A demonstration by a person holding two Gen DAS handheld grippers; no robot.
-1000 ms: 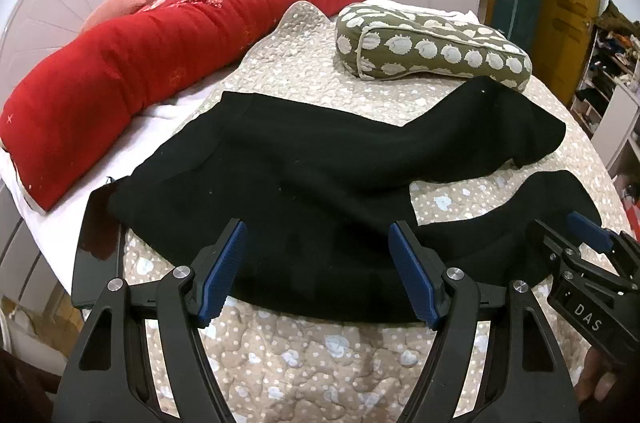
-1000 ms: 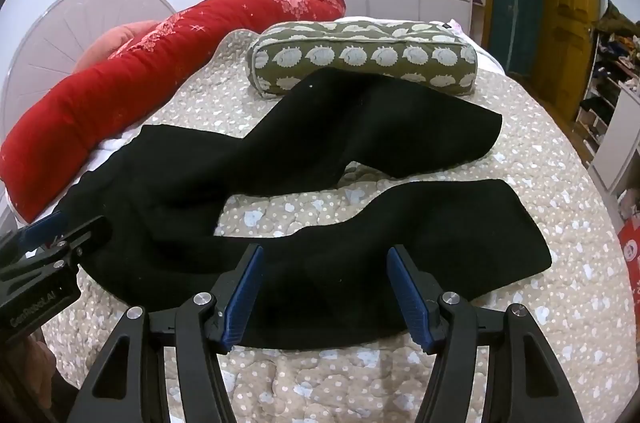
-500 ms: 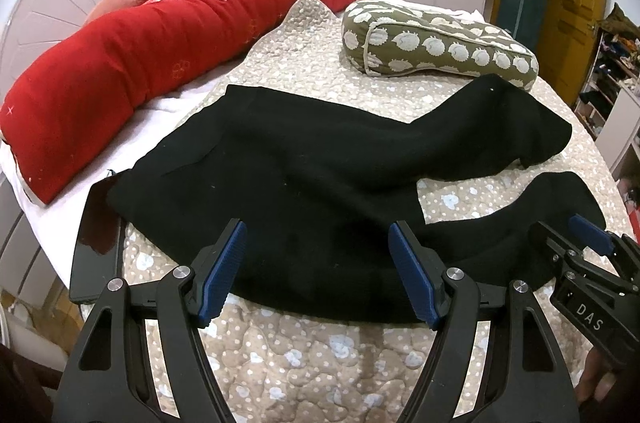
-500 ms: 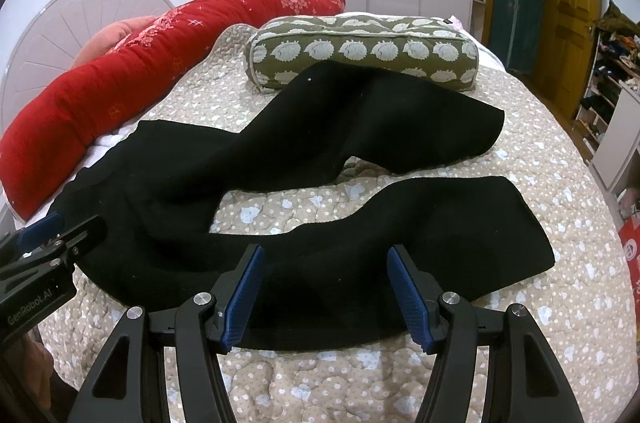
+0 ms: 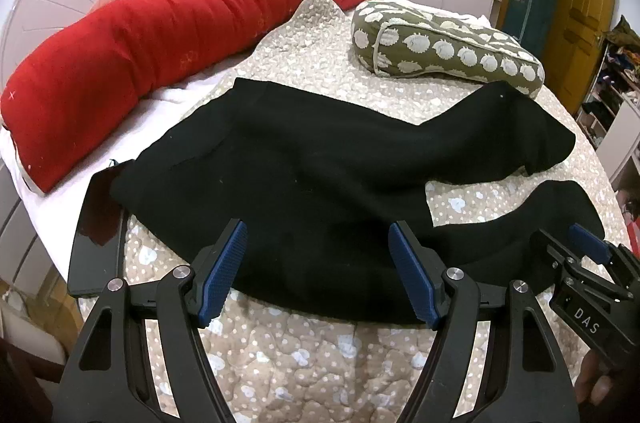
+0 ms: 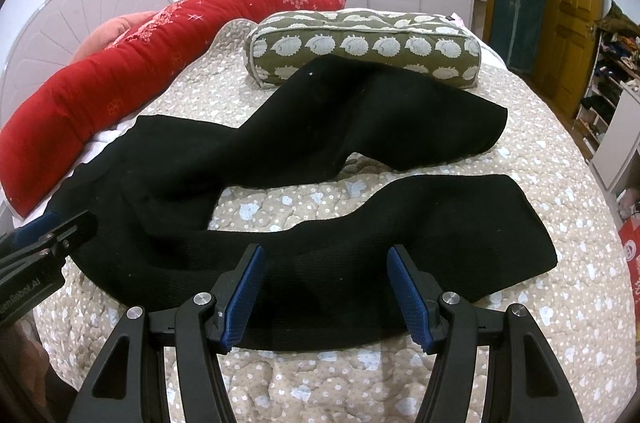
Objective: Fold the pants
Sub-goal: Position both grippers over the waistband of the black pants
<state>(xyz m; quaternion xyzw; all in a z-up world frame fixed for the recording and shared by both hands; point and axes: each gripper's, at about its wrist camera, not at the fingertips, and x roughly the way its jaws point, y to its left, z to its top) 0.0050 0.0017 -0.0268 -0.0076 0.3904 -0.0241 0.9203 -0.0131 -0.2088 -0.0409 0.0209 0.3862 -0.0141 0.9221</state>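
Black pants (image 5: pixel 304 175) lie spread on the quilted bed, waist to the left, two legs splayed to the right; they also show in the right wrist view (image 6: pixel 320 143). The far leg's end rests against the green pillow. My left gripper (image 5: pixel 318 271) is open and empty, over the pants' near edge by the waist and crotch. My right gripper (image 6: pixel 324 287) is open and empty, over the near leg's (image 6: pixel 400 243) front edge. Each gripper shows at the edge of the other's view: the right gripper (image 5: pixel 588 263), the left gripper (image 6: pixel 44 235).
A long red bolster (image 5: pixel 160 51) lies along the left side of the bed. A green patterned pillow (image 6: pixel 364 51) sits at the far end. A dark flat object (image 5: pixel 96 235) lies at the bed's left edge beside the waist. Wardrobe, yellow door and shelves stand beyond.
Both grippers have edged slightly back and up; the pants sit a little farther away in both views. Both stay open. The pants have not moved.
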